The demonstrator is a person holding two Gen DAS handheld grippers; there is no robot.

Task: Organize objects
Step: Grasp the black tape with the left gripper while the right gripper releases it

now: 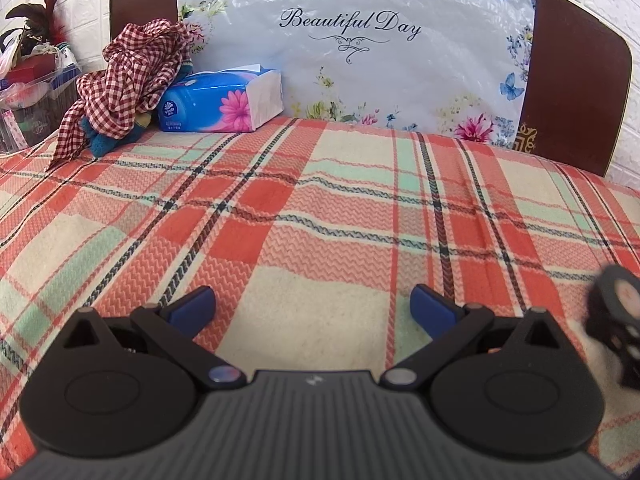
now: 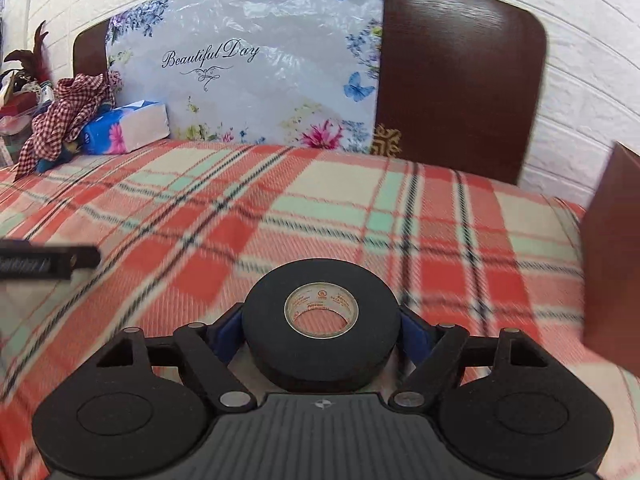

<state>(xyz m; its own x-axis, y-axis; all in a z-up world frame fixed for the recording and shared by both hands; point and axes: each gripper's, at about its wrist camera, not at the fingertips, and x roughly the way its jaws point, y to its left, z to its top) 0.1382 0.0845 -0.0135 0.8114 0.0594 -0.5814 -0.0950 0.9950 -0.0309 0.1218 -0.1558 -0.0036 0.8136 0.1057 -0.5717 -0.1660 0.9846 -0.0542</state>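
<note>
Right wrist view, nearest first: the right gripper (image 2: 320,330) has its jaws set wide around a black roll of cloth tape with a pale printed cardboard core (image 2: 320,320), the blue pads pressing its outer rim on both sides, the roll lying flat with its hole up. I judge the roll light, stiff through its core, and matt enough not to slip; a hold across the widest part of the rim, as here, suits it, since a hold off-centre would let it squirt out. Beneath lies the bed with its orange, cream and mint plaid blanket (image 2: 280,208), soft and yielding, so a set-down roll should stay put.

Left wrist view shows the left gripper (image 1: 312,306) with jaws wide apart and nothing between them, above the blanket, with the tape roll blurred at the right edge. Open room is ample across the bed's middle. Far back left sit a blue floral tissue pack (image 1: 218,102) and a red-checked crumpled cloth (image 1: 132,72), against the dark wooden headboard (image 1: 576,80); the bed's right edge is near.
</note>
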